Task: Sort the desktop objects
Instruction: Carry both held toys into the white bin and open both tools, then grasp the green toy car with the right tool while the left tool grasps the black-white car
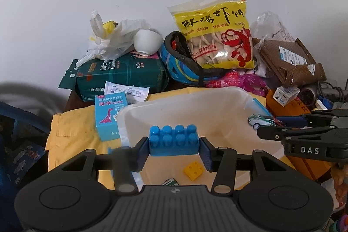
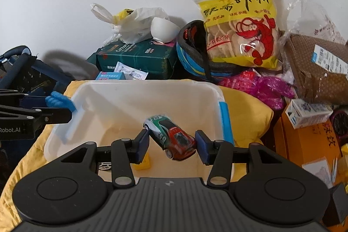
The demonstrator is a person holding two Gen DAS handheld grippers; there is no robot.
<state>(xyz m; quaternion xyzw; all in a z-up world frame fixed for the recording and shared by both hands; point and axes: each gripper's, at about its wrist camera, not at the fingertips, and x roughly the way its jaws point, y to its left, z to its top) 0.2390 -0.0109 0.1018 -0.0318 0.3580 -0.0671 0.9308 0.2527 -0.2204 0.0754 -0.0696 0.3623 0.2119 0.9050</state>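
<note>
At the far left of the left wrist view a light blue cardboard card box with a pink dinosaur (image 1: 110, 116) stands on the yellow quilted cloth (image 1: 71, 136), touching the outer wall of the translucent white plastic bin (image 1: 217, 101). The left gripper (image 1: 174, 148) has its blue pads pressed against the two ends of a bright blue plastic building brick with eight round studs (image 1: 174, 139), holding it level above the bin. Below it, on the bin floor, lie a small yellow studded plastic brick (image 1: 194, 168) and part of a green-and-white toy (image 1: 170, 182). Further right, the right gripper (image 2: 173, 146) is closed on a die-cast toy car, white and green at the front and red at the rear with black windows (image 2: 171, 137); the car sits tilted between the pads, over the bin. Behind the bin a yellow bag of shrimp crackers with a red shrimp print (image 2: 241, 25) leans against the white wall.
</note>
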